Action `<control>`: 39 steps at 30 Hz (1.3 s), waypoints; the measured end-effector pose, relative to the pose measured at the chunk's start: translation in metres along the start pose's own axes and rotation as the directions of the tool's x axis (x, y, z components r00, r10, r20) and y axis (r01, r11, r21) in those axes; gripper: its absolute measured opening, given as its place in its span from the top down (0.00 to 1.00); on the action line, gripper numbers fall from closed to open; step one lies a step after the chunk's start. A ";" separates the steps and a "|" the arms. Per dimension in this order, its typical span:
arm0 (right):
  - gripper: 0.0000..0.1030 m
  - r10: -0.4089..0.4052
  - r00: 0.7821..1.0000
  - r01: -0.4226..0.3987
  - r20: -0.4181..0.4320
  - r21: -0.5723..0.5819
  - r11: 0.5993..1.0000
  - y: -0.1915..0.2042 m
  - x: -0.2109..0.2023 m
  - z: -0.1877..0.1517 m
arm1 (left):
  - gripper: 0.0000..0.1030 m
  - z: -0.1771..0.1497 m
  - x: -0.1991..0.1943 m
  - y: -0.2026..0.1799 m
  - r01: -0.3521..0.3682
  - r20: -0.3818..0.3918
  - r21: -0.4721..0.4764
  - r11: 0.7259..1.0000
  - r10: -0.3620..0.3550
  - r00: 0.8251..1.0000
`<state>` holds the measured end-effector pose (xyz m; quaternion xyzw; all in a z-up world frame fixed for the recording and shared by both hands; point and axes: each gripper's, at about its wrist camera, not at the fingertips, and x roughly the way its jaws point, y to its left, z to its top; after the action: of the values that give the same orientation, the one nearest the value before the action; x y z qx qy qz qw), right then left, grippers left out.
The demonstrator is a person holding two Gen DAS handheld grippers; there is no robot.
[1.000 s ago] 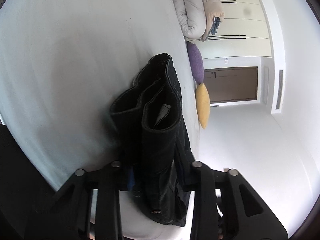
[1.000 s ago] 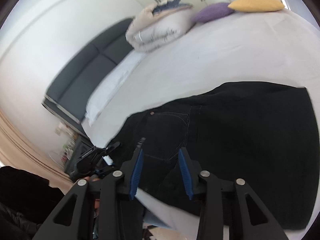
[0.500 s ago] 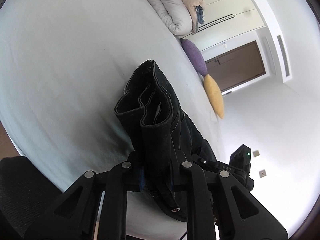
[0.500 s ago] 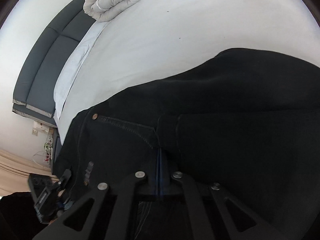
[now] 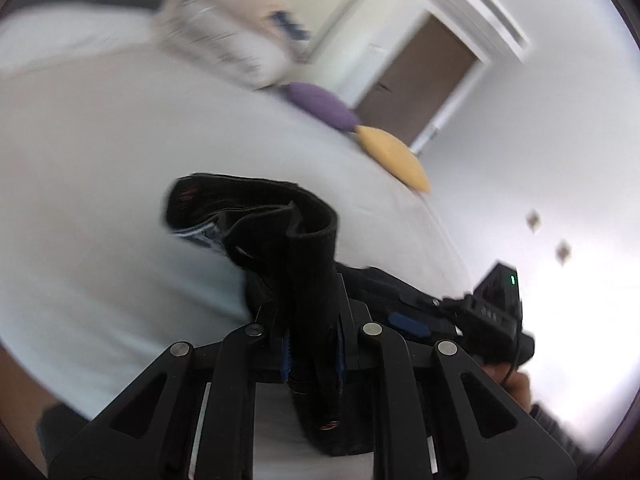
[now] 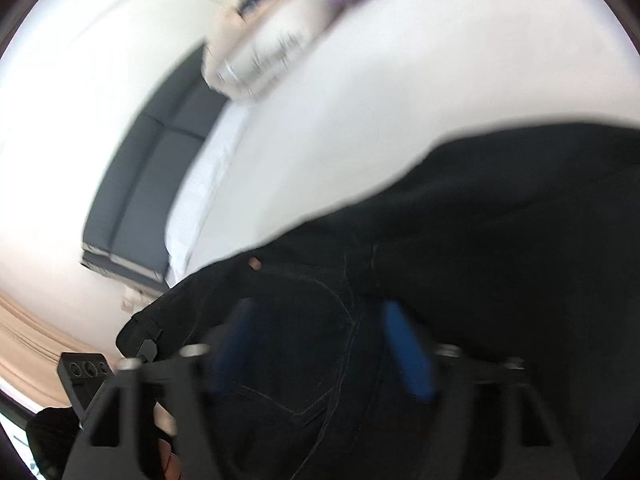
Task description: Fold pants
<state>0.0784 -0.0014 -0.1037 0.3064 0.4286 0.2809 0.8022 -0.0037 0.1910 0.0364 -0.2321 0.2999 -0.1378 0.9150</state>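
White bed [image 5: 100, 168]; left claw [image 5: 312, 354] pinching pants [image 5: 308, 264].

Right gripper [image 6: 324, 350] at bottom center, 2 blue pads [image 6: 408, 354] spread apart over black pants [image 6: 480, 260]. White bed [image 6: 400, 92] above; grey headboard [image 6: 152, 184] at left.

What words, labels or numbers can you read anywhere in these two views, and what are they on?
None can be read for certain.
Pale characters on the other hand-held gripper's black body: too blurred.
Woven tag inside the black pants waistband: blurred.
Pale plates on the wall: no legible text.
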 end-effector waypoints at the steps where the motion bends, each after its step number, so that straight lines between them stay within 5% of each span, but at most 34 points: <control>1: 0.27 0.012 1.000 -0.012 0.000 0.022 1.000 -0.006 -0.007 0.001 | 0.86 0.001 0.007 -0.023 0.007 -0.010 0.076 0.997 -0.007 1.000; 5: 0.28 0.036 0.999 -0.035 -0.004 0.115 0.993 -0.038 -0.029 0.010 | 0.86 -0.015 0.039 -0.098 0.036 -0.077 0.316 0.948 -0.012 0.997; 9: 0.28 0.130 0.991 -0.122 -0.022 0.206 0.971 -0.070 -0.044 0.010 | 0.86 -0.049 0.089 -0.148 0.066 -0.177 0.491 0.868 0.025 0.984; 14: 0.28 0.158 0.987 -0.147 -0.040 0.205 0.968 -0.087 -0.060 0.009 | 0.86 -0.092 0.142 -0.167 0.052 -0.268 0.583 0.810 0.131 0.955; 19: 0.28 0.124 0.987 -0.108 -0.103 0.152 0.983 -0.088 -0.059 0.015 | 0.86 -0.109 0.156 -0.184 0.020 -0.246 0.668 0.744 0.196 0.949; 26: 0.29 0.037 0.985 -0.024 -0.167 0.077 0.997 -0.074 -0.043 0.024 | 0.86 -0.118 0.157 -0.185 0.030 -0.262 0.673 0.739 0.200 0.944; 29: 0.49 0.017 0.983 -0.003 -0.185 0.075 0.997 -0.072 -0.032 0.030 | 0.86 -0.119 0.159 -0.187 0.032 -0.267 0.675 0.738 0.203 0.942; 31: 0.75 0.002 0.980 0.010 -0.199 0.061 0.998 -0.070 -0.027 0.030 | 0.86 -0.111 0.162 -0.175 0.040 -0.283 0.661 0.749 0.199 0.938; 39: 0.86 -0.087 0.985 0.086 -0.149 -0.012 0.996 -0.056 -0.036 0.022 | 0.86 -0.099 0.162 -0.171 0.068 -0.315 0.634 0.771 0.177 0.932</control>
<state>0.0910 -0.0691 -0.1161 0.2636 0.4995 0.2688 0.7802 0.0436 -0.0521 -0.0260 0.1283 0.4032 -0.2436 0.8727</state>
